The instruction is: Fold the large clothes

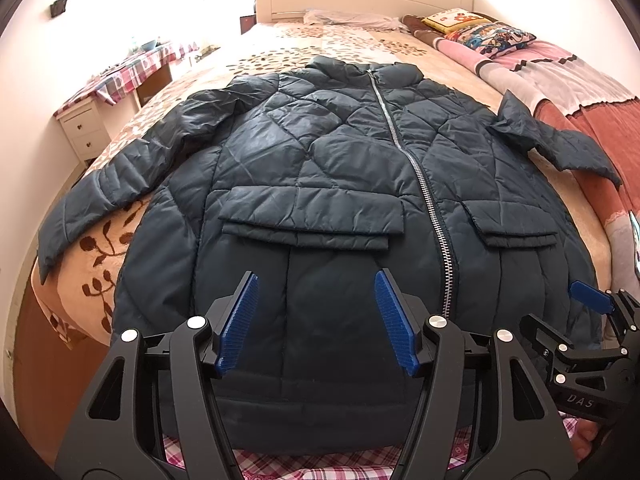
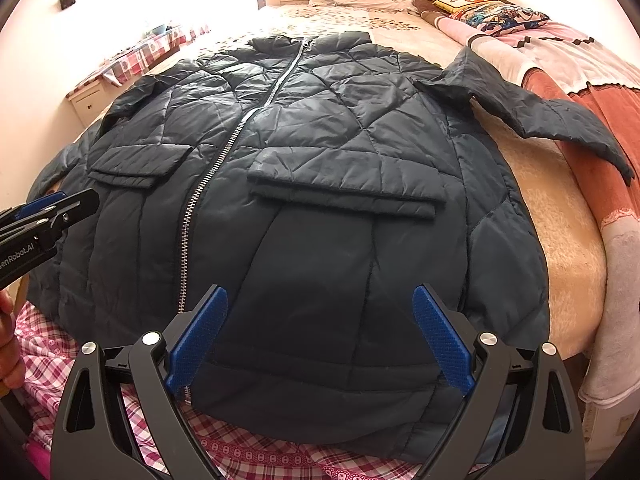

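The jacket (image 1: 320, 184) lies front up and zipped on the bed (image 1: 520, 200), collar toward 12 o'clock and hem toward 6 o'clock, draped off the near edge. Its 2 sleeves are spread out: the left sleeve (image 1: 108, 184) runs toward 8 o'clock, the right sleeve (image 2: 540, 112) toward 2 o'clock and rests partly on a pink blanket (image 2: 592, 92).

The left gripper (image 1: 316, 320) hangs above the lower front, left of the zip (image 1: 416, 168), jaws spread and holding nothing. The right gripper (image 2: 320, 334) hangs above the lower front on the other side of the zip, jaws also spread and empty. Whether either is touching cloth cannot be told.

By my reading, no fold is made yet: this is the approach before the 1st grasp. The next move likely calls for each gripper to travel out to a sleeve or side edge, at 9 and 3 o'clock, pinch through the thick padding, and carry it in across the chest. The slick, puffy shell may slip from a shallow pinch.
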Available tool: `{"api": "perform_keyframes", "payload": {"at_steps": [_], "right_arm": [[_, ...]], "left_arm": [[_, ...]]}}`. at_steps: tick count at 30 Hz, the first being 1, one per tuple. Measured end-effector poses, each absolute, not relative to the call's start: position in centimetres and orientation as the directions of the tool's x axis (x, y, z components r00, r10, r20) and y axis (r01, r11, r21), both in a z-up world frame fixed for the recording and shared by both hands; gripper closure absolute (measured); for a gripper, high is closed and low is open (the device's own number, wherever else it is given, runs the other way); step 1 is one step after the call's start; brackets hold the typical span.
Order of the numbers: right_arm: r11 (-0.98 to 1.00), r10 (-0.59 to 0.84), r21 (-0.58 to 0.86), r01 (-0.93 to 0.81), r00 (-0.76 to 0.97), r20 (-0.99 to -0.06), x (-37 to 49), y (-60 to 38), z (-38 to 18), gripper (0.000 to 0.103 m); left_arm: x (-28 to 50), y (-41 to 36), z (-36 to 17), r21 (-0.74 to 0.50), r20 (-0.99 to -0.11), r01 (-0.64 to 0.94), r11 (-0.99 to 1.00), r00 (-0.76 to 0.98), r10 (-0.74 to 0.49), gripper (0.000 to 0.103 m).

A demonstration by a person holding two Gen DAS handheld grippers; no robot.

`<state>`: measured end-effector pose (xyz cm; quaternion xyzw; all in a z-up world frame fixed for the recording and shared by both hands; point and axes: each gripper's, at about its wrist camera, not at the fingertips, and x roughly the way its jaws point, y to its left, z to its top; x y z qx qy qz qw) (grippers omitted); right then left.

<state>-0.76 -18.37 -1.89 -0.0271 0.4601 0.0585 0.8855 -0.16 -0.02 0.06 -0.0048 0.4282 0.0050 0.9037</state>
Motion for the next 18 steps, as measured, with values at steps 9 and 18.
{"api": "perform_keyframes", "payload": {"at_steps": [9, 18], "right_arm": [[0.99, 0.095, 0.02, -0.137, 0.569, -0.817, -0.85, -18.3, -1.9, 0.012], [0.991, 0.098, 0.028, -0.131, 0.567, -0.818, -0.79, -18.49, -1.99, 0.012]], "left_arm": [[-0.25, -0.17, -0.15, 0.001, -0.78, -0.015, 1.0, 0.626, 0.01, 0.039], [-0.2, -0.13, -0.19, 0.001, -0.781, -0.014, 1.0, 0.625, 0.01, 0.039]]}}
